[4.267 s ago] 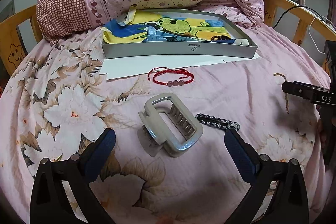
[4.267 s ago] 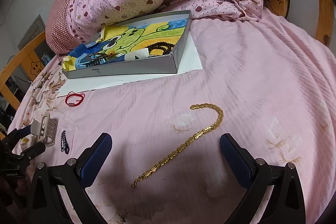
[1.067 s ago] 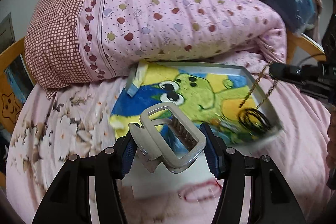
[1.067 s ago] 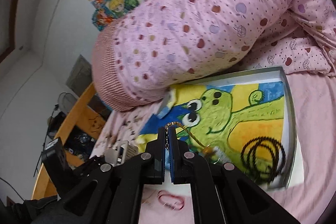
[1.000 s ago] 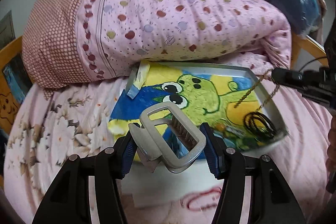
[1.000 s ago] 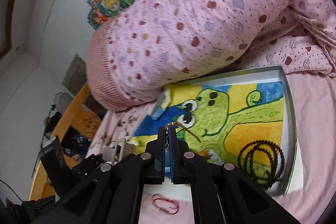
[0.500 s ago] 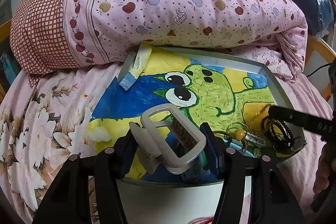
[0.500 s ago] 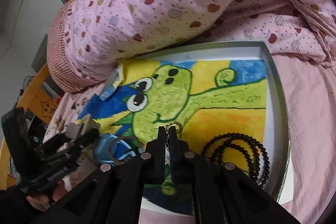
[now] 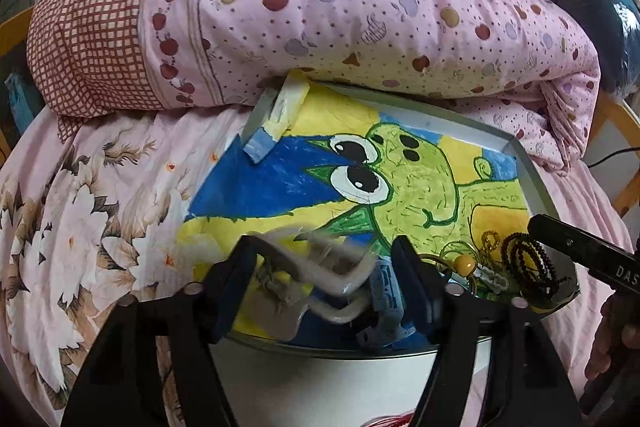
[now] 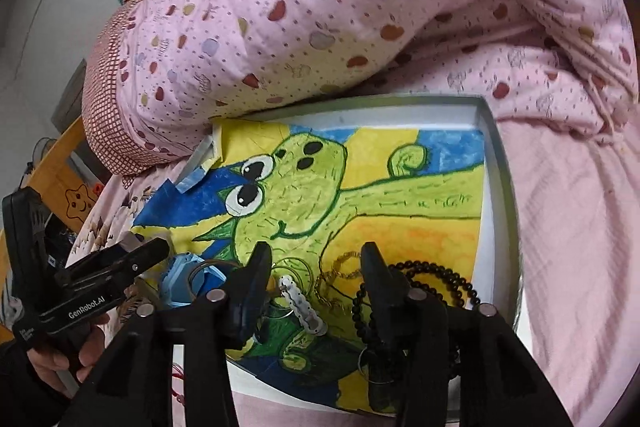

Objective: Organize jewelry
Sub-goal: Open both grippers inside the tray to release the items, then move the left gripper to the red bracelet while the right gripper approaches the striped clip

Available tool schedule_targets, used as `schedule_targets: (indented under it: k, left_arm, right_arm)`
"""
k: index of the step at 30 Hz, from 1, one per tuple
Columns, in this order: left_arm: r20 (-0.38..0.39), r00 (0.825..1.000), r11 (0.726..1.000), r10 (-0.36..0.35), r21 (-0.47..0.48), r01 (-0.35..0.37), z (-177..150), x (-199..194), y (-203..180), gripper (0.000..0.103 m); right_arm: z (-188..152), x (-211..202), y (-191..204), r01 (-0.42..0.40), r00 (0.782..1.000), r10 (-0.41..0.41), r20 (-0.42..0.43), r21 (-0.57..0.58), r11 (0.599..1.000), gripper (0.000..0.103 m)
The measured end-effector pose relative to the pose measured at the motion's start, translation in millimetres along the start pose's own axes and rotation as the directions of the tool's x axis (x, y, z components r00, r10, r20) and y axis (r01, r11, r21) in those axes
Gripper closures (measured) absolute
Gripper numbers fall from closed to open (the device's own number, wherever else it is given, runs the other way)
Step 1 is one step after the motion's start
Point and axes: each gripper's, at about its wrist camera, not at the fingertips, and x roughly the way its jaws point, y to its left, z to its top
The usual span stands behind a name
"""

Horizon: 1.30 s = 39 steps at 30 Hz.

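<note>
A grey tray [image 9: 528,167] lined with a frog drawing lies on the bed. My left gripper [image 9: 324,267] hangs over its near left part. The grey hair claw clip [image 9: 320,279] is blurred between its parted fingers, tipping down onto the tray. My right gripper [image 10: 316,267] is open over the tray [image 10: 498,163]. The gold chain [image 10: 340,267] lies in a heap on the drawing between its fingers. The chain shows in the left view [image 9: 486,247] beside black bead bracelets [image 9: 528,263].
A rolled pink quilt [image 9: 320,7] presses on the tray's far edge. A blue clip [image 10: 188,279], a white clip [image 10: 300,299] and black beads [image 10: 440,287] lie in the tray. A red bracelet [image 9: 390,421] lies on white paper in front of it.
Both grippers have opened over the tray. The gold chain has dropped from the right one onto the drawing. The claw clip is slipping down out of the left one.
</note>
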Motion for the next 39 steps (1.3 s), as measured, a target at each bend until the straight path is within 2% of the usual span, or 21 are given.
schedule_targets:
  k: [1, 3, 5, 7, 14, 19, 22, 26, 30, 33, 39]
  left_arm:
    - [0.007, 1.0, 1.0, -0.001, 0.001, 0.001, 0.2, -4.0, 0.3, 0.038]
    - [0.012, 1.0, 1.0, 0.001, 0.011, -0.001, 1.8, -8.5, -0.9, 0.037]
    - [0.021, 1.0, 1.0, 0.0, 0.022, 0.0, 2.5, -13.9, -2.4, 0.035]
    - [0.033, 0.999, 0.999, -0.003, 0.032, 0.002, 1.9, -20.7, -3.3, 0.031]
    - [0.053, 0.998, 0.997, -0.016, 0.078, 0.011, -7.1, -44.7, -6.9, 0.029]
    - [0.052, 0.999, 0.994, -0.012, 0.107, 0.006, -11.9, -55.2, -12.4, 0.028]
    - [0.054, 0.998, 0.994, -0.025, 0.108, 0.019, -14.8, -65.4, -14.9, 0.028]
    - [0.062, 0.998, 0.993, -0.029, 0.119, 0.022, -20.7, -78.9, -18.1, 0.028]
    - [0.062, 0.998, 0.993, -0.027, 0.117, 0.02, -27.5, -91.7, -16.6, 0.027]
    - [0.07, 0.997, 0.994, -0.02, 0.113, 0.012, -33.7, -101.8, -14.8, 0.021]
    - [0.061, 0.998, 0.994, -0.021, 0.105, 0.015, -53.0, -116.4, -10.3, 0.02]
  right_arm:
    - [0.3, -2.5, 1.4, 0.003, 1.0, -0.003, 0.006, -0.008, 1.0, 0.059]
    - [0.6, -8.5, 3.1, 0.013, 1.0, -0.012, 0.02, -0.016, 1.0, 0.052]
    - [-0.9, -16.7, 4.0, 0.022, 0.999, -0.021, 0.046, -0.017, 1.0, 0.036]
    - [-2.9, -25.3, 5.0, 0.021, 0.998, -0.02, 0.067, -0.014, 1.0, 0.033]
    - [-19.5, -52.2, 9.8, 0.028, 0.993, -0.026, 0.111, -0.015, 0.999, 0.017]
    - [-30.6, -64.5, 10.7, 0.033, 0.993, -0.032, 0.111, -0.007, 0.999, 0.015]
    - [-36.8, -75.1, 13.2, 0.039, 0.991, -0.037, 0.128, -0.011, 0.999, 0.008]
    - [-48.4, -87.1, 17.7, 0.039, 0.991, -0.037, 0.13, -0.013, 0.999, 0.005]
    - [-62.6, -97.0, 22.8, 0.047, 0.991, -0.044, 0.124, -0.026, 0.999, 0.004]
    - [-76.6, -104.9, 27.4, 0.049, 0.992, -0.045, 0.118, -0.031, 0.998, 0.004]
    - [-108.4, -111.7, 39.7, 0.05, 0.995, -0.045, 0.089, -0.056, 0.997, 0.004]
